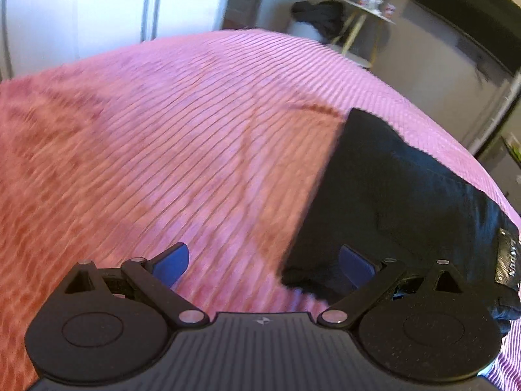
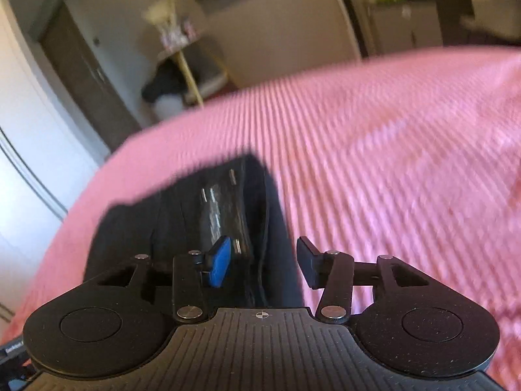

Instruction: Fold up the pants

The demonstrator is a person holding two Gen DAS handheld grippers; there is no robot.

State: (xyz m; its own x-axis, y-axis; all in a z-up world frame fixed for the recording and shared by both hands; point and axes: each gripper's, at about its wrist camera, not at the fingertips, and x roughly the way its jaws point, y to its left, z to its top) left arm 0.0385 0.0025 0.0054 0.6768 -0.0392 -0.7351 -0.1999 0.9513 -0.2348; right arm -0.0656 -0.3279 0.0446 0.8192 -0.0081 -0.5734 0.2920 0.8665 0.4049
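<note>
Black pants (image 1: pixel 390 195) lie folded into a compact bundle on a pink ribbed bedspread (image 1: pixel 179 130), at the right in the left wrist view. My left gripper (image 1: pixel 263 260) is open wide, with its right blue pad (image 1: pixel 355 265) over the bundle's near left corner and nothing between the pads. In the right wrist view the pants (image 2: pixel 182 215) lie at lower left, waistband side up with shiny stitching. My right gripper (image 2: pixel 265 260) is open just above the bundle's near right edge, holding nothing. Both views are motion-blurred.
The bedspread (image 2: pixel 390 163) covers the bed in both views. Beyond the bed stand a small side table (image 1: pixel 364 26) with items on it, a dark heap of clothes (image 1: pixel 319 16), and white wardrobe doors (image 1: pixel 97 9).
</note>
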